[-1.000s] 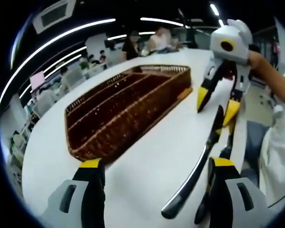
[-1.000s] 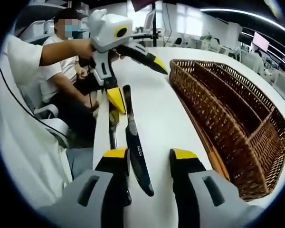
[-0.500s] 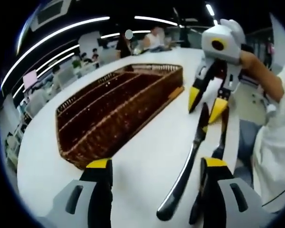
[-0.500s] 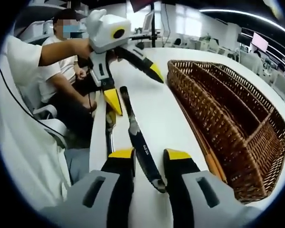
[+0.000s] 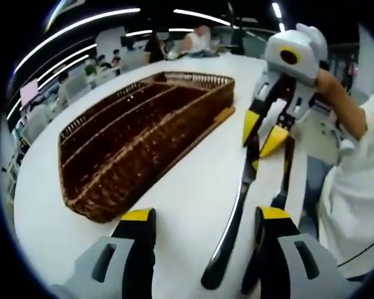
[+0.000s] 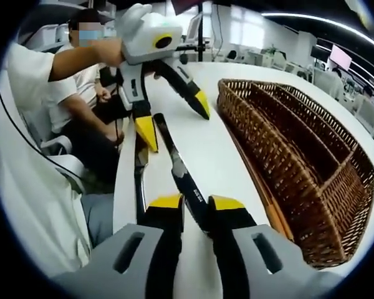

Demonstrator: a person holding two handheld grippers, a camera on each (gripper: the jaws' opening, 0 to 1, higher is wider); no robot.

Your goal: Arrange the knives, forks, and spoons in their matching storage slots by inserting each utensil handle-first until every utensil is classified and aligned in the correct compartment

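Two utensils lie on the white table (image 6: 218,156) between the facing grippers: a table knife (image 6: 177,171) and, just beside it toward the table edge, a second dark utensil (image 6: 138,180) whose kind cannot be told; the knife (image 5: 234,224) is judged stiff, fairly light, smooth and likely slippery, its thin blade giving little purchase, so the thicker dark handle is the better place to take hold; in the right gripper view that handle runs straight in between the jaws of the right gripper (image 6: 196,208), which stand narrowly apart on either side of it, close but not plainly clamped, so a firm hold cannot be confirmed; the blade runs ahead of this claw toward the left gripper (image 6: 174,121), whose jaws stand wide apart, one tip just over the far end of the knife, holding nothing; in the left gripper view the left gripper (image 5: 202,221) shows its jaws well apart and empty, the blade lying just inside one jaw; the wicker tray (image 6: 324,187), with long empty compartments, lies off to the side of both claws, near but apart from the knife.
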